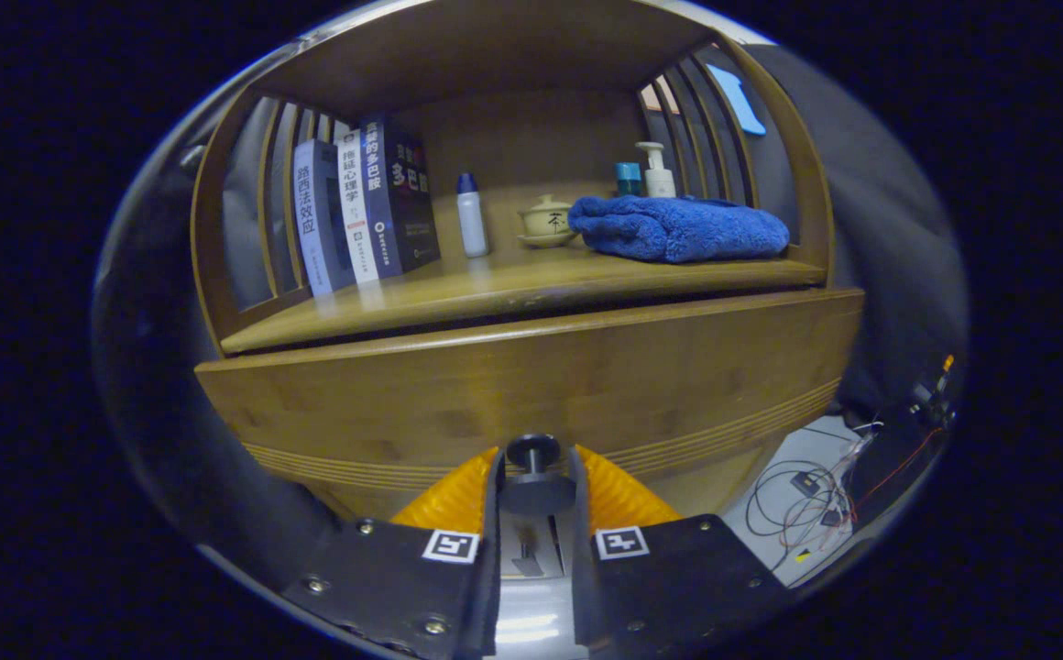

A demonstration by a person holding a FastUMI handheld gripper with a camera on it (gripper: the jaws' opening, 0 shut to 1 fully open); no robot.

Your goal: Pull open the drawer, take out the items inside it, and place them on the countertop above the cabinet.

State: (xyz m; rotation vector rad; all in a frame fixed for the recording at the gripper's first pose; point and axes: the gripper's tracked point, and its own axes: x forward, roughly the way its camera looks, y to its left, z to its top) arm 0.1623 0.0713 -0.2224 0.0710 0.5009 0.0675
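Note:
The wooden drawer front (pixel 531 376) spans the cabinet just ahead of my fingers, below the countertop (pixel 495 298). A dark slit runs between the drawer's top edge and the countertop, so the drawer stands slightly out. Its black round knob (pixel 533 472) sits between my two fingers. My gripper (pixel 534 490) is shut on the knob, with the orange-backed fingers (pixel 492 495) pressing on either side of it. The inside of the drawer is hidden.
On the countertop stand three books (pixel 357 206) at the left, a white bottle with a blue cap (pixel 471 218), a lidded tea cup (pixel 547 220), a folded blue towel (pixel 678 227), and a pump bottle (pixel 656 174) behind it. Cables (pixel 806 495) lie on the floor to the right.

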